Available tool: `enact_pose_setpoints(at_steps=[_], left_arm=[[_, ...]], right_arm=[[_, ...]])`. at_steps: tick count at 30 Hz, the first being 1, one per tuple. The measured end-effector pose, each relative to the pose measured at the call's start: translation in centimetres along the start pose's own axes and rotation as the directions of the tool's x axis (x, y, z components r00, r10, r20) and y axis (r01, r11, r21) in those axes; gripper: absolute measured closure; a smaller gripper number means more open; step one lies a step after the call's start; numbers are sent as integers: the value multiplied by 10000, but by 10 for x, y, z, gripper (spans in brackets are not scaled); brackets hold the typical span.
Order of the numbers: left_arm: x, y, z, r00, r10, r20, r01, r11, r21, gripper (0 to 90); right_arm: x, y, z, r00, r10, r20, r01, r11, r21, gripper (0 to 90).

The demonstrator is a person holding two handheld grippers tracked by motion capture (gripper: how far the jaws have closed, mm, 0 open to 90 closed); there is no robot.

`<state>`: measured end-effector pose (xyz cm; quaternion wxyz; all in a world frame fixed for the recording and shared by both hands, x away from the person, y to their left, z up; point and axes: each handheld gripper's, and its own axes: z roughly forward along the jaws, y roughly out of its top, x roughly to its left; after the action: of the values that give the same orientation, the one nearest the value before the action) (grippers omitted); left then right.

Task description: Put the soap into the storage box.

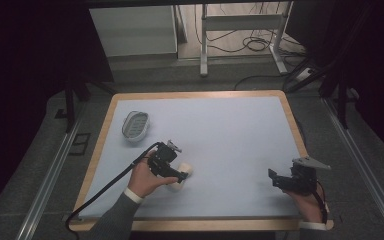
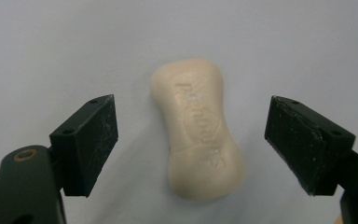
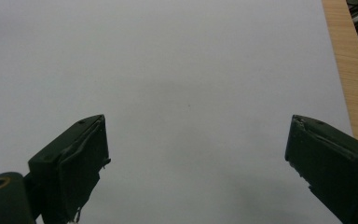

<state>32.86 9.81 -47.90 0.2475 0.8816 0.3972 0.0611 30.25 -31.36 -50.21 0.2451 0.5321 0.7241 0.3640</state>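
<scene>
Soap bar between parted jaws, low and left of centre on the worktop

The left gripper (image 2: 191, 149) hangs over a cream soap bar (image 2: 196, 130), jaws wide apart on either flank and touching nothing; in the high view the soap bar sits just beside that gripper, low and left of centre on the pale worktop (image 1: 230, 125). The bar looks rigid, smooth and probably slick, fairly light; its pinched waist seems the surest place to clamp. Its long axis runs from top centre toward lower right in the left gripper view, lettering uppermost. The right gripper (image 1: 286, 179), at the lower right, also has its jaws apart, empty. An oval dish (image 1: 135, 125) lies upper left.
</scene>
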Motion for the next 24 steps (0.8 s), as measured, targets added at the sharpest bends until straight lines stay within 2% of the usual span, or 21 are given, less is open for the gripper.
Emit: enact_pose_setpoints(at_steps=[1,6,15,24], left_arm=[[-2,2,7,10000,43,-13,-42,9998,211,183],[-5,3,20,9999,142,-74,-138,9983,562,203],[-3,-4,28,9996,-18,-282,39,9972,741,270],[-9,-7,33,9989,240,-413,-206,9966,802,490]], right_arm=[[0,0,0,10000,-7,2,7,10000,13,56],[0,-1,1,10000,23,62,-23,10000,40,56],[-1,0,0,10000,76,63,-76,10000,15,56],[-1,0,0,9999,75,75,-75,10000,21,57]])
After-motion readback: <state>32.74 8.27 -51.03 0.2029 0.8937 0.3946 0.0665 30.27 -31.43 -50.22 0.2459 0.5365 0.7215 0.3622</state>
